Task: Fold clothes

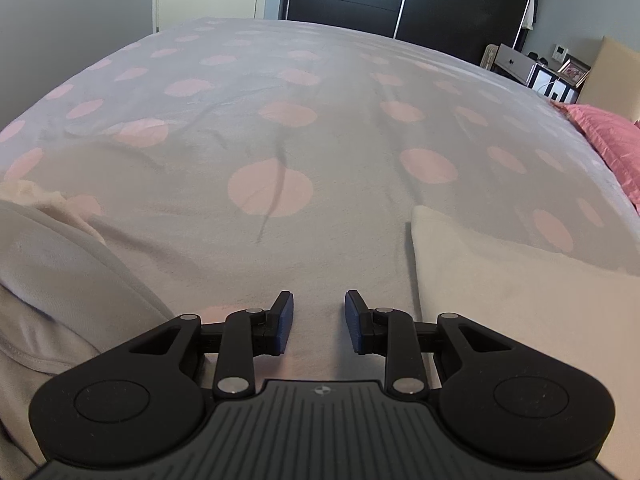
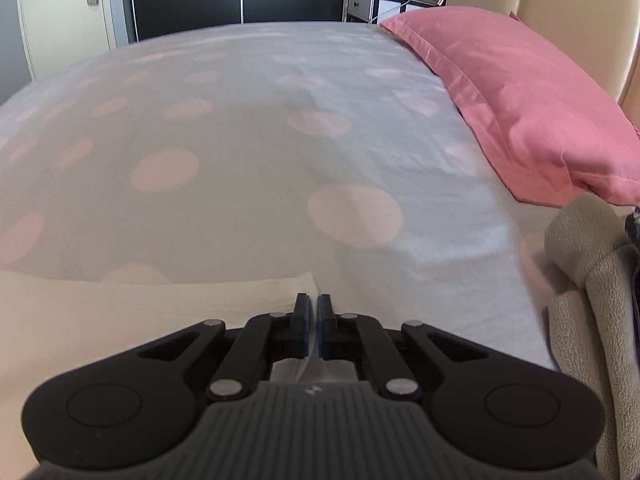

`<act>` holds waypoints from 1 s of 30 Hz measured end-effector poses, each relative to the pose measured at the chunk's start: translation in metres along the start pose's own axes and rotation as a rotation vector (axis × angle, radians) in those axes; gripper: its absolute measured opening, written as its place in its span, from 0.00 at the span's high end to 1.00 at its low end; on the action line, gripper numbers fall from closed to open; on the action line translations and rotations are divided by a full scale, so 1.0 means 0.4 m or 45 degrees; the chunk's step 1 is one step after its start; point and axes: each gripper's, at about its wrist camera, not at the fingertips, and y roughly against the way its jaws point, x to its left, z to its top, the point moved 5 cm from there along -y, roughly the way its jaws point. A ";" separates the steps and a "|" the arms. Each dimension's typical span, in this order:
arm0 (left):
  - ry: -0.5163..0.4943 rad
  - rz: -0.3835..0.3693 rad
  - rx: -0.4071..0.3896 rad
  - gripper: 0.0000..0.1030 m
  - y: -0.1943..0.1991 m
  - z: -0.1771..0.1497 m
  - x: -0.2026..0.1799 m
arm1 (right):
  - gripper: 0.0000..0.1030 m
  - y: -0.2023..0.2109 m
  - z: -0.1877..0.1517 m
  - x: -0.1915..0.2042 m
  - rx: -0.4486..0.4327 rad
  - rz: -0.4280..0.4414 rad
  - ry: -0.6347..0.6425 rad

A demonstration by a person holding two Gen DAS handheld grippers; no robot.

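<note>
The left gripper (image 1: 319,320) hovers over the bed (image 1: 280,120) with its fingers spread apart and nothing between them. A folded cream cloth (image 1: 500,288) lies just to its right, and a grey garment (image 1: 60,280) is bunched at the near left. The right gripper (image 2: 314,324) has its fingers pressed together, pinching the right edge of the cream cloth (image 2: 140,312). A pink pillow (image 2: 520,100) lies at the far right.

Both wrist views look close across the bed (image 1: 280,140), sharing its spotted cover.
</note>
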 end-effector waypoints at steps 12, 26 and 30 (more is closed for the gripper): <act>0.206 -0.370 0.064 0.75 -0.082 0.043 -0.093 | 0.96 -0.013 -0.017 0.009 0.040 -0.067 0.009; -0.522 -0.441 -0.081 0.79 0.037 -0.082 -0.382 | 0.96 -0.025 -0.027 -0.002 0.024 -0.018 0.018; -0.537 -0.372 -0.115 0.79 0.055 -0.058 -0.366 | 0.96 -0.027 -0.033 -0.001 0.003 -0.017 0.015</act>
